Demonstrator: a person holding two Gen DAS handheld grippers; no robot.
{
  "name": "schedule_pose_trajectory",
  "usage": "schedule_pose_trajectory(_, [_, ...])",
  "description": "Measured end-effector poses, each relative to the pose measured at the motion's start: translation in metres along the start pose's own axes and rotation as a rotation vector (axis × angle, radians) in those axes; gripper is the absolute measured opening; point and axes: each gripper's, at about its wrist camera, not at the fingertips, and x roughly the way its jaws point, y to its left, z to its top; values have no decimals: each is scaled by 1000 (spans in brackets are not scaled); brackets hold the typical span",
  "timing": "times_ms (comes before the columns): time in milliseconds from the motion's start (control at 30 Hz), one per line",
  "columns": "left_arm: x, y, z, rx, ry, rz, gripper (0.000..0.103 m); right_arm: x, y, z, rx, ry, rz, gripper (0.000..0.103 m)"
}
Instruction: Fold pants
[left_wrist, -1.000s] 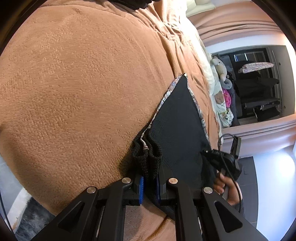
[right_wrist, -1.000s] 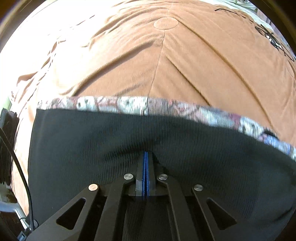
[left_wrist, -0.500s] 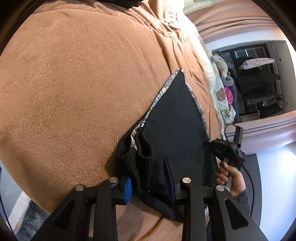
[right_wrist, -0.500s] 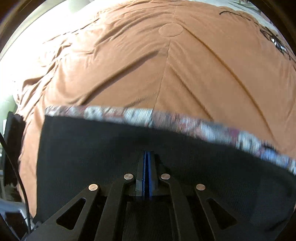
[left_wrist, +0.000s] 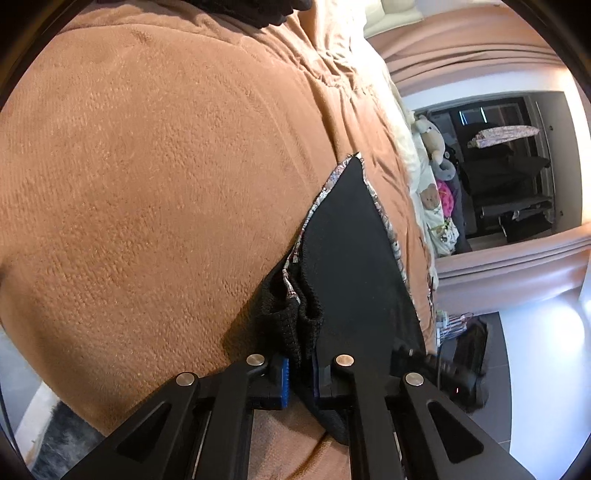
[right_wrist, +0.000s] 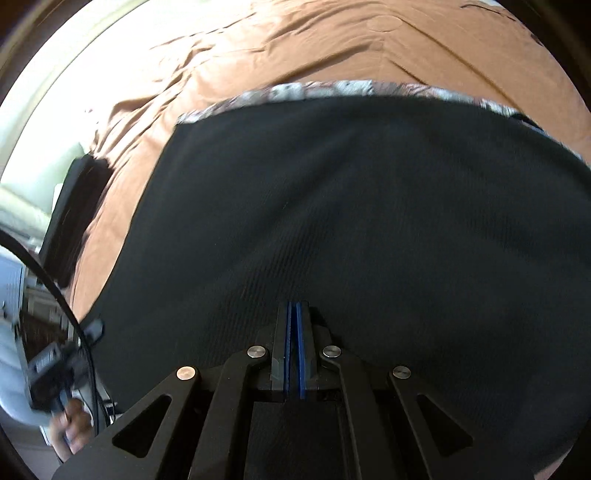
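Black pants (left_wrist: 351, 251) with a patterned lining edge lie folded on a brown blanket (left_wrist: 147, 184). My left gripper (left_wrist: 299, 373) is shut on the bunched knit end of the pants at their near corner. In the right wrist view the pants (right_wrist: 369, 221) fill most of the frame, with the patterned edge along their far side. My right gripper (right_wrist: 293, 325) is shut, its blue pads together over the flat black cloth. Whether any cloth is pinched there, I cannot tell. It also appears blurred as the right gripper (left_wrist: 443, 369) at the pants' near edge.
The brown blanket (right_wrist: 332, 44) spreads wrinkled beyond the pants. A black object (right_wrist: 74, 206) lies at its left edge. Stuffed toys (left_wrist: 430, 136) sit by the bed's far side, before a dark open closet (left_wrist: 509, 177). A person's hand (right_wrist: 70, 432) holds the left gripper.
The left jaws opened around the bunched pants end, then shut on it again. The right gripper has shifted over the pants, whose patterned edge now lies farther away in its view.
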Motion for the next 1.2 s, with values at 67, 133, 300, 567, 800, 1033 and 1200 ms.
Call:
schedule_pose_trajectory(67, [0, -1, 0, 6, 0, -1, 8, -6, 5, -11, -16, -15, 7, 0])
schedule_pose_trajectory(133, [1, -1, 0, 3, 5, -8, 8, -14, 12, -25, -31, -34, 30, 0])
schedule_pose_trajectory(300, [2, -2, 2, 7, 13, -13, 8, -27, 29, -54, -89, -58, 80, 0])
schedule_pose_trajectory(567, [4, -2, 3, 13, 19, -9, 8, -30, 44, -81, -143, -69, 143, 0])
schedule_pose_trajectory(800, [7, -2, 4, 22, 23, -8, 8, 14, 39, -84, -96, 11, 90, 0])
schedule_pose_trajectory(1033, [-3, -13, 5, 29, 5, -93, 8, 7, 37, -91, -94, 51, 134, 0])
schedule_pose_trajectory(1200, [-12, -41, 6, 80, -14, -146, 8, -34, 11, -83, -46, -68, 128, 0])
